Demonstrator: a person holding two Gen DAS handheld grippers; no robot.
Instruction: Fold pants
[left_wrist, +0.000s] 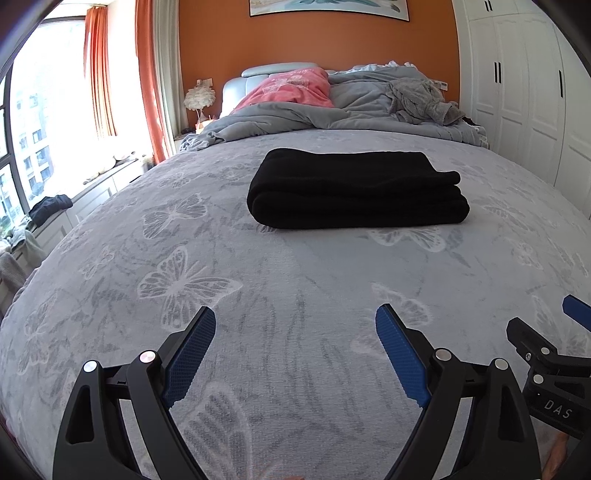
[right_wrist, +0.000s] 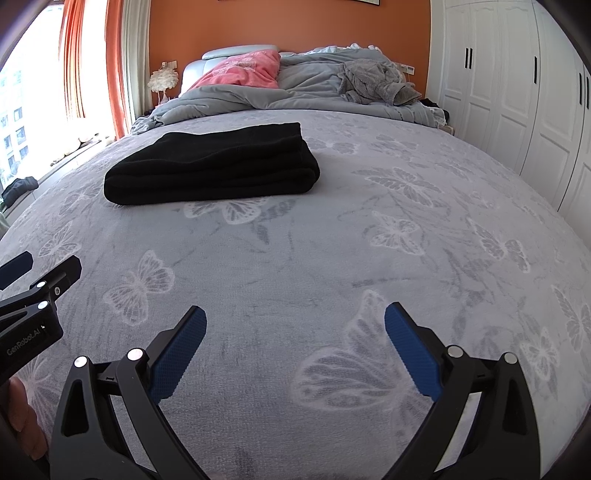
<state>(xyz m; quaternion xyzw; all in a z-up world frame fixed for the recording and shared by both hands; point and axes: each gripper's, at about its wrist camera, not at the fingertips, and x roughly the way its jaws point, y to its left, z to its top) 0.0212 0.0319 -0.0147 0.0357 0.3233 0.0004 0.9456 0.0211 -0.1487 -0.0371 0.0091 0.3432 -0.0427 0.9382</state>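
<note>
Black pants (left_wrist: 354, 188) lie folded in a neat thick rectangle on the grey butterfly-print bedspread (left_wrist: 258, 280), in the middle of the bed; they also show in the right wrist view (right_wrist: 214, 168), up and to the left. My left gripper (left_wrist: 295, 314) is open and empty, held above the bedspread well short of the pants. My right gripper (right_wrist: 295, 314) is open and empty too, beside the left one. The right gripper's edge shows in the left wrist view (left_wrist: 546, 339), and the left gripper's edge shows in the right wrist view (right_wrist: 37, 284).
A rumpled grey duvet (left_wrist: 332, 110), a pink pillow (left_wrist: 291, 88) and a grey garment (left_wrist: 421, 98) lie at the head of the bed by the orange wall. White wardrobe doors (left_wrist: 524, 85) stand on the right. A window with orange curtains (left_wrist: 147, 74) and a sill with clothes is on the left.
</note>
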